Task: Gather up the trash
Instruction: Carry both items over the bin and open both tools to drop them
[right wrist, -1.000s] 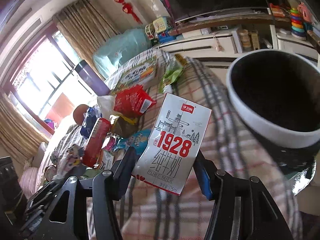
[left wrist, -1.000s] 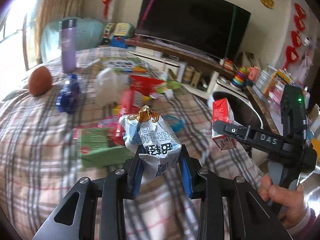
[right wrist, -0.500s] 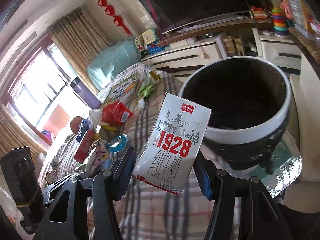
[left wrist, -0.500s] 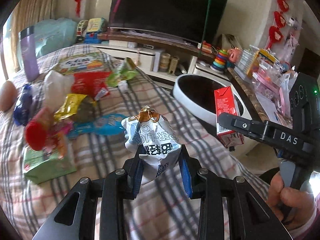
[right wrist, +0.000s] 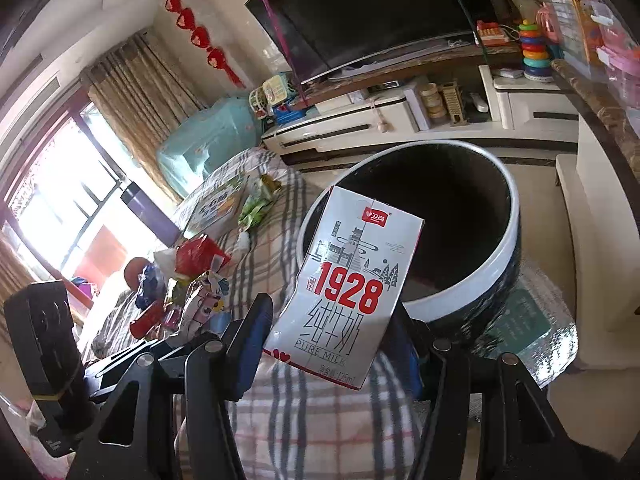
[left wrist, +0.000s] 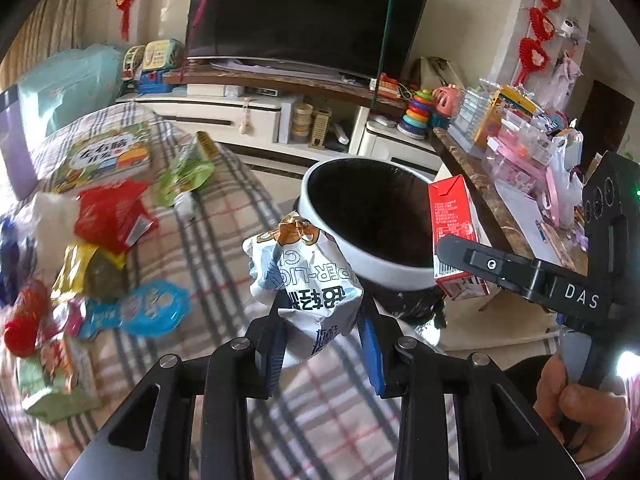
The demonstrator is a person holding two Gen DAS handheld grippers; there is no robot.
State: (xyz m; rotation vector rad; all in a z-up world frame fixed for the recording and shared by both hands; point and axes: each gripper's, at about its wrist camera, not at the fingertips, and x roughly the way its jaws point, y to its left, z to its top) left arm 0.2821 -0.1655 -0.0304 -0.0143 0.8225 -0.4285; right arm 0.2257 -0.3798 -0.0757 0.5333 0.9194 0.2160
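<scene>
**Left wrist view: two pieces of trash carried toward the bin**

In the left wrist view, the left hand-held gripper [left wrist: 323, 344] pinches a crumpled white-and-blue snack bag [left wrist: 306, 280] between its blue pads, the bag standing up out of the jaws. Just beyond it, to the far right, sits the round bin [left wrist: 356, 258] with a white rim and dark inside, on the floor beside the bed [left wrist: 224, 240] with its plaid cover. The right hand-held gripper [right wrist: 326, 344] clamps a small milk carton [right wrist: 348, 288], white with red "1928" lettering on the front and red on the side; the carton leans left to right and its upper edge overlaps the near rim of the bin in the right wrist view.

To do this step well, I judge each piece should be brought fully over the dark opening before the jaws spread, not merely over the rim. The carton is stiff and should drop cleanly; the bag is light and creased, so it may cling to a pad or drift, and releasing it low and well inside the rim seems safer. The two hand-held grippers are near each other, so letting go one after the other would avoid a knock.

More wrappers lie on the bed to the left: a red packet [left wrist: 114, 214], a green one [left wrist: 184, 172], a blue one [left wrist: 148, 312].
</scene>
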